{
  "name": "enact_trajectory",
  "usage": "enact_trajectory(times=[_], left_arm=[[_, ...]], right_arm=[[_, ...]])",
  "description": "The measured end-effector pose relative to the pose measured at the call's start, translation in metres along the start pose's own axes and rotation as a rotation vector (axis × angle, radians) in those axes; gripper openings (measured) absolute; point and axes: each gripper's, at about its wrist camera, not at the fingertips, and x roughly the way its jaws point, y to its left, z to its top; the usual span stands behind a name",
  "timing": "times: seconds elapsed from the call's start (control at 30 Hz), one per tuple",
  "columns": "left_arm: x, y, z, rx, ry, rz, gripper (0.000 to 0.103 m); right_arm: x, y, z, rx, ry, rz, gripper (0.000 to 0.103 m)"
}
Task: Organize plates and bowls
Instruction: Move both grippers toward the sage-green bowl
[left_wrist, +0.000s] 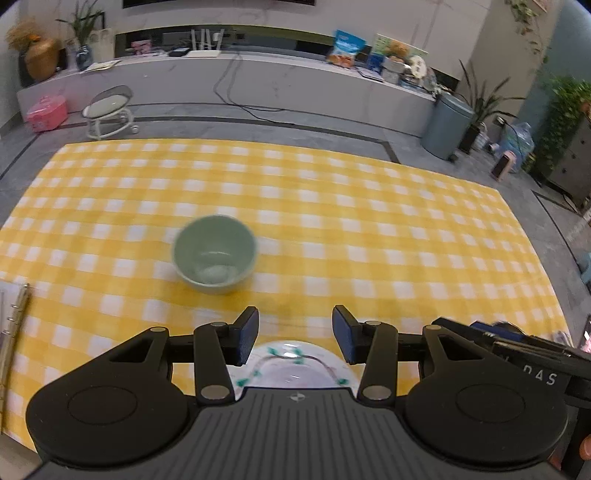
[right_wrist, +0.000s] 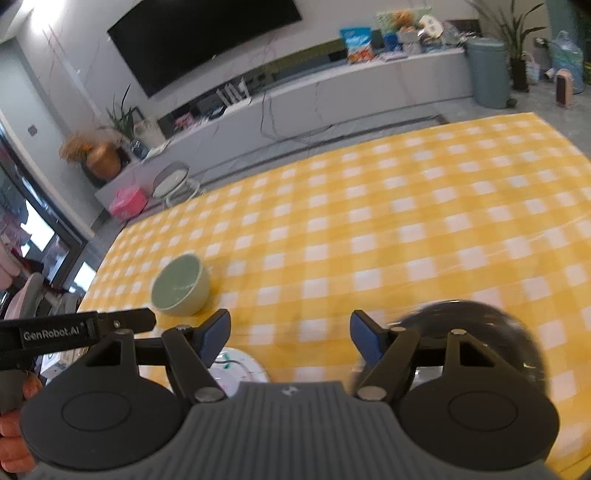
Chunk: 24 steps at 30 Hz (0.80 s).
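A pale green bowl stands upright on the yellow checked tablecloth, ahead and left of my left gripper, which is open and empty. A white plate with a green and pink pattern lies just below and between its fingers, partly hidden. In the right wrist view the green bowl is at the left and the white plate is under the left finger. My right gripper is open and empty. A dark bowl sits behind its right finger, blurred.
A ring binder lies at the table's left edge. The other gripper's body shows at the right. Beyond the table are a small stool, a pink box, a grey bin and a long low cabinet.
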Motion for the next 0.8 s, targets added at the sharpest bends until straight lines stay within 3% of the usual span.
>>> enact_trajectory(times=[0.27, 0.53, 0.7, 0.8], left_arm=[[0.009, 0.049, 0.017, -0.084, -0.016, -0.006, 0.054], [0.038, 0.094, 0.042, -0.169, 0.005, 0.001, 0.054], [0.069, 0.112, 0.046, -0.194, 0.050, 0.009, 0.054], [0.089, 0.127, 0.045, -0.265, 0.099, -0.017, 0.053]], right_arm=[[0.053, 0.039, 0.018, 0.007, 0.109, 0.001, 0.071], [0.094, 0.073, 0.039, -0.013, 0.162, 0.034, 0.070], [0.125, 0.092, 0.049, 0.013, 0.178, 0.004, 0.065], [0.150, 0.100, 0.050, 0.031, 0.209, -0.032, 0.059]])
